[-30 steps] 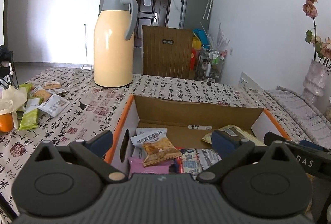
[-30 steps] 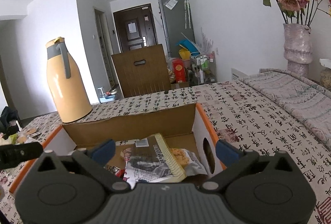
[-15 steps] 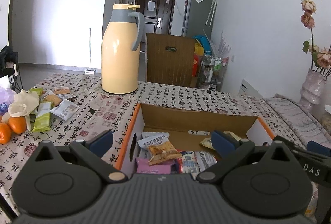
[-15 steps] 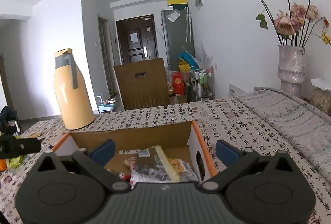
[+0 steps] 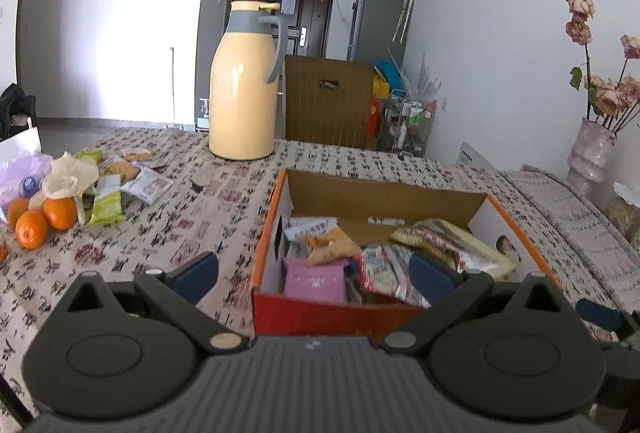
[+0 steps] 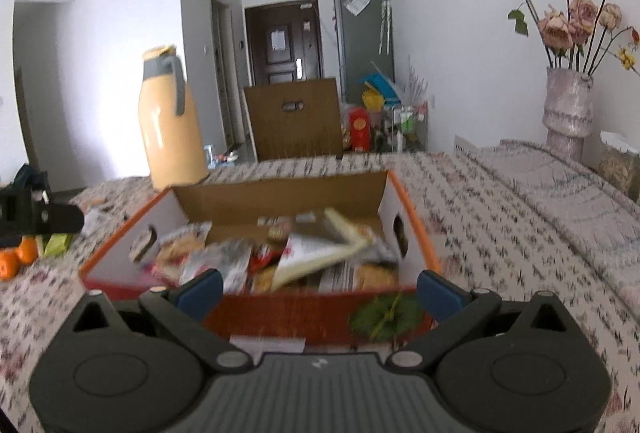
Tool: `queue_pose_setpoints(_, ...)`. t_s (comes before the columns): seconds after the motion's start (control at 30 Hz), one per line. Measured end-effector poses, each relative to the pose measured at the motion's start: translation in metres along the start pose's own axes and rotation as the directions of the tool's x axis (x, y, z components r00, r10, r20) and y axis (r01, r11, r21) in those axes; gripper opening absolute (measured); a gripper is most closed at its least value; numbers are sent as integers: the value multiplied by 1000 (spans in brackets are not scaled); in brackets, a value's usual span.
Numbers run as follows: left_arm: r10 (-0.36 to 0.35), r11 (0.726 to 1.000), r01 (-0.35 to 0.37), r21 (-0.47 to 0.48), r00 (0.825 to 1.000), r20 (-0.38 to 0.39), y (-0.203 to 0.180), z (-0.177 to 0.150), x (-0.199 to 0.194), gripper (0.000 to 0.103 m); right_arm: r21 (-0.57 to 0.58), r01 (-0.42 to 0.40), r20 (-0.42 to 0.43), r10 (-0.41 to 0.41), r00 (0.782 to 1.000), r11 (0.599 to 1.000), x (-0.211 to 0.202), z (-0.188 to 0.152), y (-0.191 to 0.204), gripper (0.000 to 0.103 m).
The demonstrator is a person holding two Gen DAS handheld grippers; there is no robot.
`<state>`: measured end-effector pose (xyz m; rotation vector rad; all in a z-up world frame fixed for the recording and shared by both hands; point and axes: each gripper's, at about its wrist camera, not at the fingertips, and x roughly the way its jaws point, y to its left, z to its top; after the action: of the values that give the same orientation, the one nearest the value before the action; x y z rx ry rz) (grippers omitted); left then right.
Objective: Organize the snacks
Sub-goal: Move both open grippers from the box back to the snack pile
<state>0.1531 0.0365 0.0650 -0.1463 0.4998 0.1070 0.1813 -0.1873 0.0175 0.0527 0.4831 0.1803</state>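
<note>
Your desk (image 5: 168, 233) carries the orange-edged box (image 5: 276, 225) of snack packets (image 5: 316, 275), more loose snacks (image 5: 144, 185) far left. Your left gripper (image 5: 314, 275) and right gripper (image 6: 318, 289) fingers spread wide, empty, before the box.

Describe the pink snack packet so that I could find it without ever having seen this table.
Find the orange-edged cardboard box on the patterned tablecloth, right of the tall yellow thermos jug. The pink packet stands in its near left corner. It is the only plain pink wrapper; its neighbours are printed with food pictures.
</note>
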Motion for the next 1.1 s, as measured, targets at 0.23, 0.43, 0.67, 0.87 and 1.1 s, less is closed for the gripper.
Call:
queue_pose_setpoints(0.23, -15, 1000, 15, 10, 999, -42, 7, -23, -8, 103, -19, -18, -80, 16, 997, 1000, -9, -30, 11, 103)
queue_pose_setpoints(0.43, -25, 1000, 24, -6, 997, -76, 18, -39, -11, 103, -38, -41, -145, 35, 989, 998, -12, -50, 21, 103)
queue_pose_setpoints(0.67, -33, 999, 31, -22, 995, -94, 31, -53, -17, 103, -57, -53, -215, 40, 976, 997, -6, -70, 31, 103)
queue_pose_setpoints(0.87, -39, 999, 36, -25, 993, -112, 37, -65, -23, 103, -99, -24, -241, -1, 971, 995, -4, -81, 39, 103)
queue_pose_setpoints(1.1, -33, 999, 29, -37, 990, -138, 47, -76, -25, 103, -96, -9, -232, -13, 973, 995, -17, -88, 36, 103)
